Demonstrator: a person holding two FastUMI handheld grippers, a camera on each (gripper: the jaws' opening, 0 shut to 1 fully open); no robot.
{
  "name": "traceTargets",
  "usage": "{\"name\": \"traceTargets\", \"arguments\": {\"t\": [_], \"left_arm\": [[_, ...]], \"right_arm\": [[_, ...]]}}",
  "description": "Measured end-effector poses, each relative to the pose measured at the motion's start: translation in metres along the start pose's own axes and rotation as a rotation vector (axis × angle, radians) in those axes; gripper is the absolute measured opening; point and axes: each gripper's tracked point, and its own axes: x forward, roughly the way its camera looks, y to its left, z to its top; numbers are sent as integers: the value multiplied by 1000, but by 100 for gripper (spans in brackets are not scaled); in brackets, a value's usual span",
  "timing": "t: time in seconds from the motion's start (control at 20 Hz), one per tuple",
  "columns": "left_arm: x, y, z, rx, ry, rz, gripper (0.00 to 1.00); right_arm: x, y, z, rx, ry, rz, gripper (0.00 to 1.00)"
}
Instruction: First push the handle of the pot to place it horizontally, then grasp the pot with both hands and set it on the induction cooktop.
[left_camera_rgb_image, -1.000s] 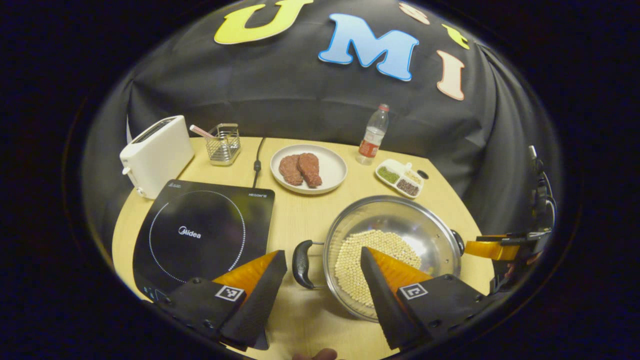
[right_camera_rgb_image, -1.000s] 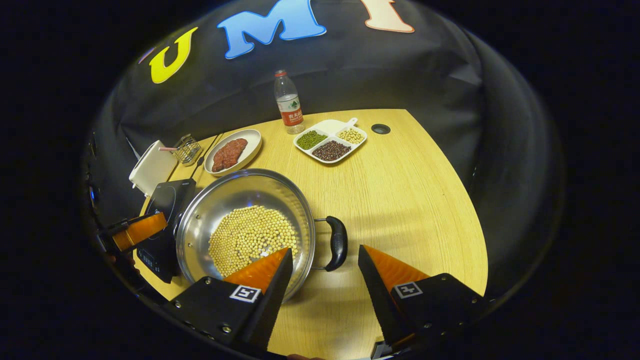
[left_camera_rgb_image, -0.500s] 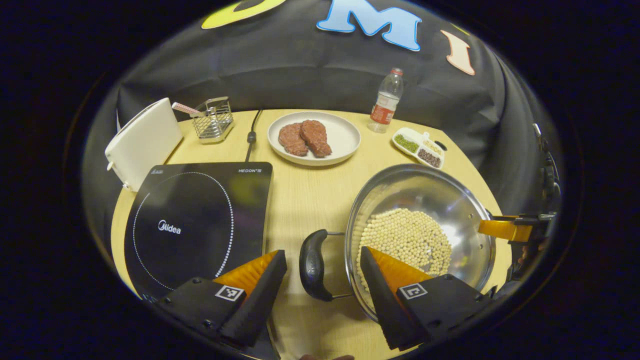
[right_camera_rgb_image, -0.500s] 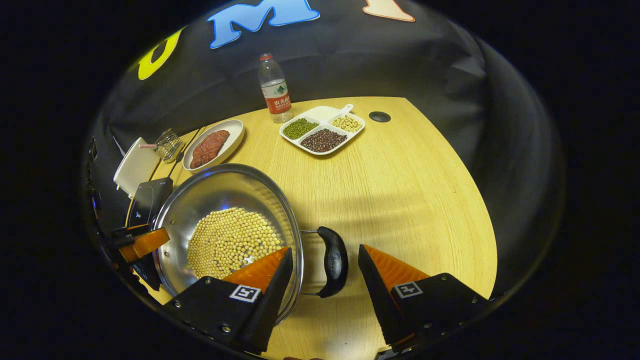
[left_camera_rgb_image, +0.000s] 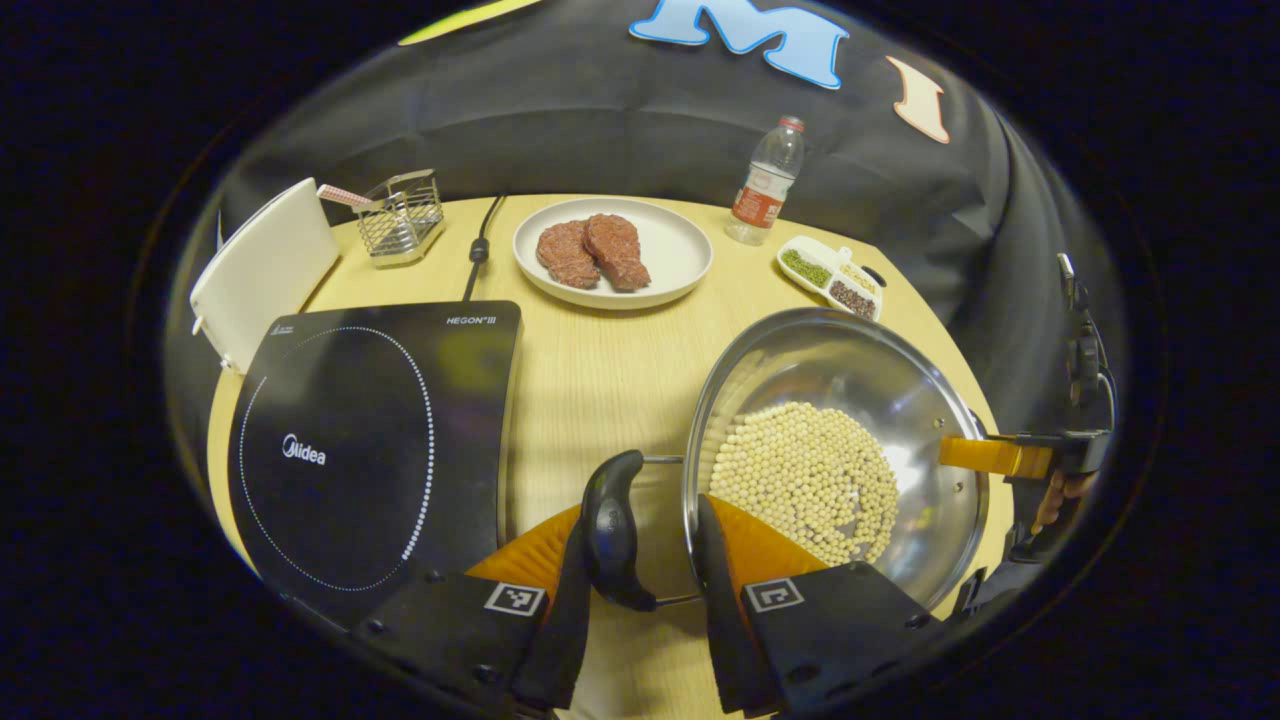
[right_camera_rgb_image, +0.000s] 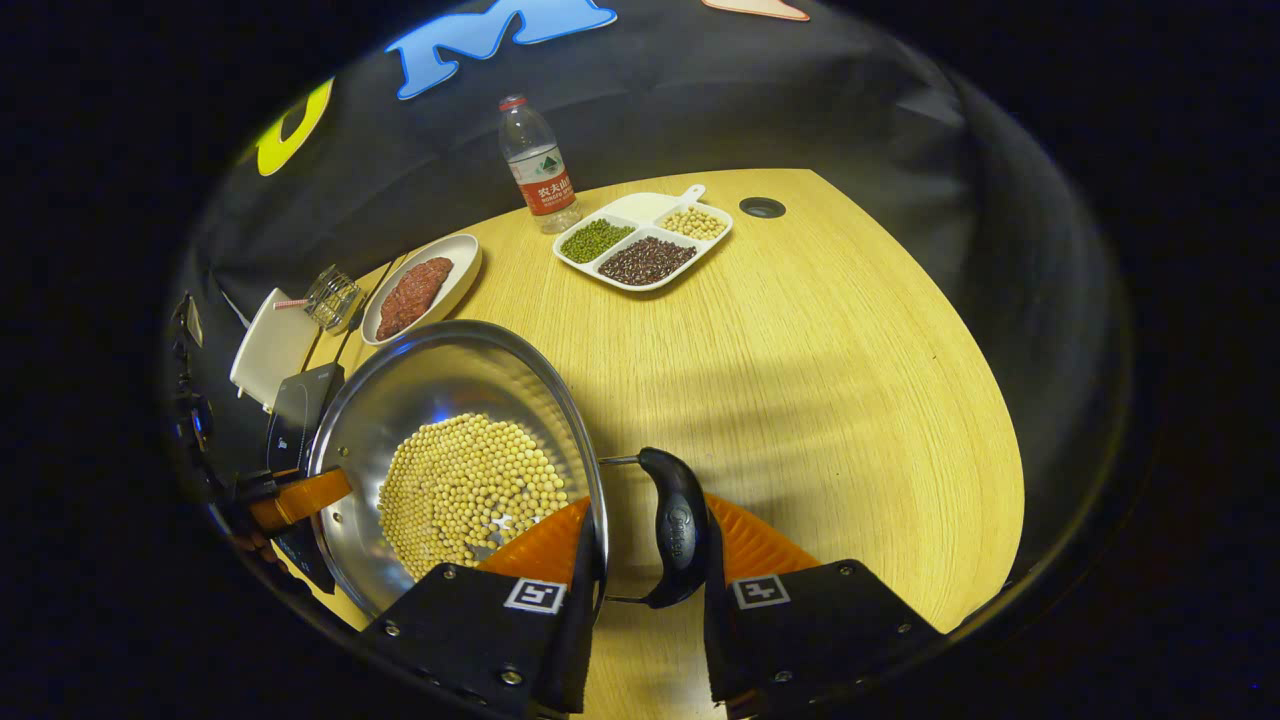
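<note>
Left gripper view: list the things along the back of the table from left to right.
Toaster → wire caddy → plate of meat → water bottle → divided dish of beans.

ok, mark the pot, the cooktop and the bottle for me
pot (left_camera_rgb_image: 860, 370), left gripper view, bare steel inner wall above the beans
cooktop (left_camera_rgb_image: 370, 420), left gripper view, dark glass inside the dotted ring
bottle (right_camera_rgb_image: 537, 165), right gripper view, clear body just above the label
</note>
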Motion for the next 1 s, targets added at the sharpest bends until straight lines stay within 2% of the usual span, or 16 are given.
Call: {"name": "traceTargets", "arguments": {"t": [0.05, 0.1, 0.2, 0.25, 0.35, 0.4, 0.5, 0.8, 0.85, 0.95, 1.0], "left_arm": [[-1, 1, 0, 4, 3, 1, 61], [-2, 0, 0, 2, 5, -1, 55], [-9, 1, 3, 6, -4, -8, 58], [-15, 0, 4, 10, -6, -12, 55], [-30, 0, 8, 8, -13, -18, 55], [-37, 0, 10, 12, -16, -21, 61], [-49, 3, 10, 9, -14, -27, 55], [-79, 28, 19, -1, -38, -35, 55], [-83, 35, 21, 1, -42, -34, 61], [-90, 50, 25, -1, -45, -35, 55], [-91, 58, 26, -1, -43, -38, 58]], "right_arm": [[-1, 1, -1, -1, 2, -4, 46], [-4, 1, -2, 2, 6, -7, 46], [-14, 5, -2, 5, 4, -6, 46], [-20, 6, -2, 1, 2, -7, 46], [-33, 10, 0, -2, -10, -12, 46], [-41, 13, 1, 2, -15, -15, 46], [-52, 19, 2, -5, -24, -20, 46], [-75, 53, 5, -20, -49, -26, 46], [-77, 61, 5, -16, -51, -26, 46], [-80, 77, 6, -13, -55, -25, 46], [-81, 86, 7, -15, -58, -24, 46]]}}
